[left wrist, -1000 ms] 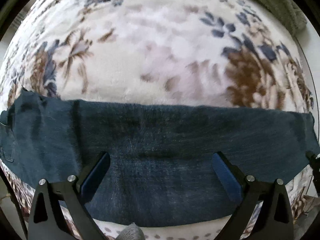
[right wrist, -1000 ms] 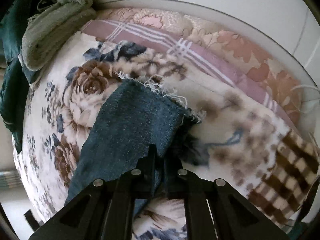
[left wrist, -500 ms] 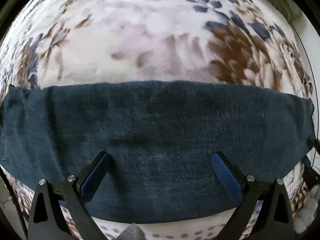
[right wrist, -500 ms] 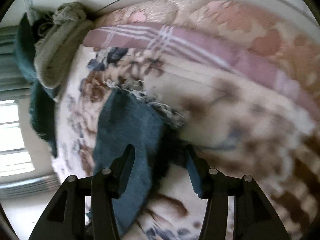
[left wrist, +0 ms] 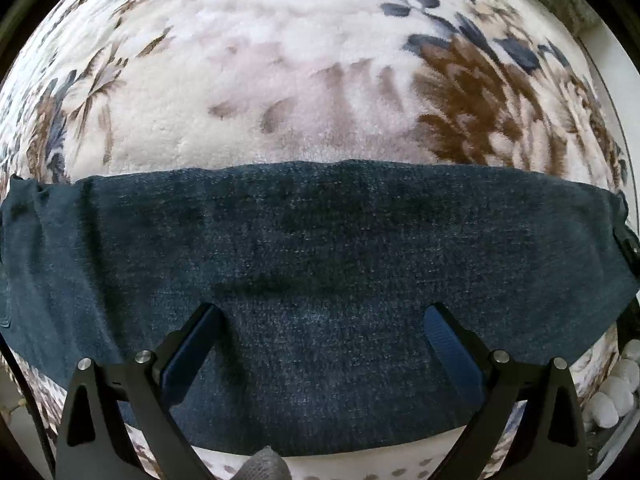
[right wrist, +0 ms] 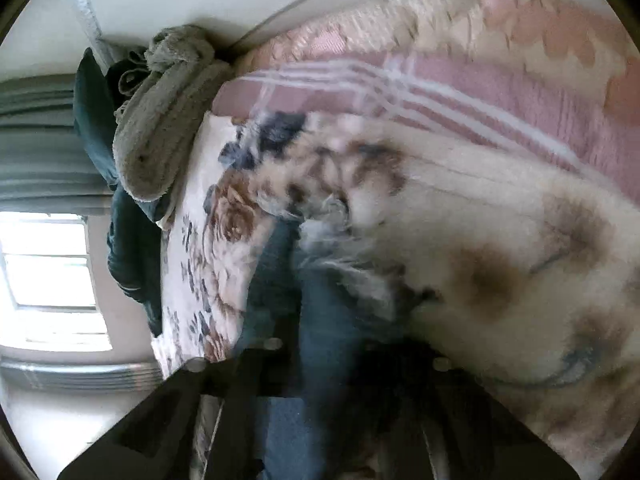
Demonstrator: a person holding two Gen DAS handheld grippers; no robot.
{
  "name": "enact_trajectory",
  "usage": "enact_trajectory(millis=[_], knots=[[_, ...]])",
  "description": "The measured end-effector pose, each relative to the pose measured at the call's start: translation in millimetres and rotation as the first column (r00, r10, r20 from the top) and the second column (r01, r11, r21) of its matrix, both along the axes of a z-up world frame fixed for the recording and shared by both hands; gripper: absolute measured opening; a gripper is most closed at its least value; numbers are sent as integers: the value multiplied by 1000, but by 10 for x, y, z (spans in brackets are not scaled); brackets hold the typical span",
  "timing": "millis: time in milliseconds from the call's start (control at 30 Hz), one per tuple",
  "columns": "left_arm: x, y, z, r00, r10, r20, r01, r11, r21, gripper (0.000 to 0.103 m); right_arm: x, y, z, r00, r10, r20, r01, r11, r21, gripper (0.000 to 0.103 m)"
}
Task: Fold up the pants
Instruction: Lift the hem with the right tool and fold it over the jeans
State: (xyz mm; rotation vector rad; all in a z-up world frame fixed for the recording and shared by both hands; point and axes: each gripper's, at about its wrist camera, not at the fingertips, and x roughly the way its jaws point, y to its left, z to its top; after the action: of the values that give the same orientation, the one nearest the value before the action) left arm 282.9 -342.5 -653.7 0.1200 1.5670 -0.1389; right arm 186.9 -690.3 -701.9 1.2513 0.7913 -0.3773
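Note:
Dark blue denim pants (left wrist: 320, 272) lie as a flat band across the floral blanket (left wrist: 288, 80) in the left wrist view. My left gripper (left wrist: 324, 320) is open, its blue pads (left wrist: 192, 352) spread wide just above the denim, holding nothing. In the right wrist view the picture is blurred. The frayed leg end of the pants (right wrist: 320, 240) lies ahead of my right gripper (right wrist: 324, 360), whose fingers stand apart on either side of the denim; nothing is clamped.
A grey-green towel roll (right wrist: 168, 120) and dark green cloth (right wrist: 128, 248) lie at the far end of the bed by a window. A pink striped blanket (right wrist: 460, 92) lies along the wall. White round objects (left wrist: 616, 392) sit at the bed's right edge.
My right gripper opened, let go of the frayed leg end, and swung so the view tilted toward the window. My left gripper moved closer over the denim, still open.

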Motion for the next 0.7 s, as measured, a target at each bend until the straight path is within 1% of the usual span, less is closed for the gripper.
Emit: enact_trajectory(millis=[33, 133, 167, 267, 300, 367, 400, 467, 567, 667, 700], knots=[[38, 31, 1, 1000, 4, 0, -4, 1000, -8, 103, 9, 19, 73, 1000, 0, -12, -1, 1000, -29, 7], [19, 161, 109, 1000, 22, 11, -22, 1000, -15, 103, 9, 24, 202, 1000, 8, -17, -9, 999, -31, 7], [16, 234, 154, 999, 43, 11, -42, 999, -25, 103, 35, 46, 276, 1000, 17, -7, -17, 999, -30, 7], [8, 468, 306, 996, 87, 18, -86, 995, -42, 103, 148, 230, 672, 996, 90, 11, -89, 992, -91, 7], [9, 561, 354, 995, 100, 23, -99, 994, -46, 103, 228, 359, 852, 992, 126, 22, -122, 985, -118, 7], [-12, 775, 460, 991, 127, 33, -125, 991, -49, 103, 355, 588, 1082, 984, 178, 30, -171, 973, -153, 7], [-16, 949, 521, 988, 146, 41, -144, 988, -46, 103, 447, 782, 1228, 976, 214, 33, -205, 962, -178, 7], [-39, 1249, 623, 982, 182, 55, -179, 983, -44, 103, 578, 1102, 1396, 963, 267, 28, -255, 944, -211, 7], [-78, 1794, 746, 968, 241, 72, -239, 970, -38, 103, 791, 1788, 1560, 930, 369, -10, -358, 895, -264, 7], [-110, 2349, 796, 953, 293, 79, -293, 956, -22, 103, 951, 2568, 1483, 883, 465, -69, -464, 841, -278, 7], [-133, 2552, 808, 946, 315, 80, -315, 949, -11, 103, 1025, 2894, 1400, 859, 502, -101, -508, 812, -287, 7]])
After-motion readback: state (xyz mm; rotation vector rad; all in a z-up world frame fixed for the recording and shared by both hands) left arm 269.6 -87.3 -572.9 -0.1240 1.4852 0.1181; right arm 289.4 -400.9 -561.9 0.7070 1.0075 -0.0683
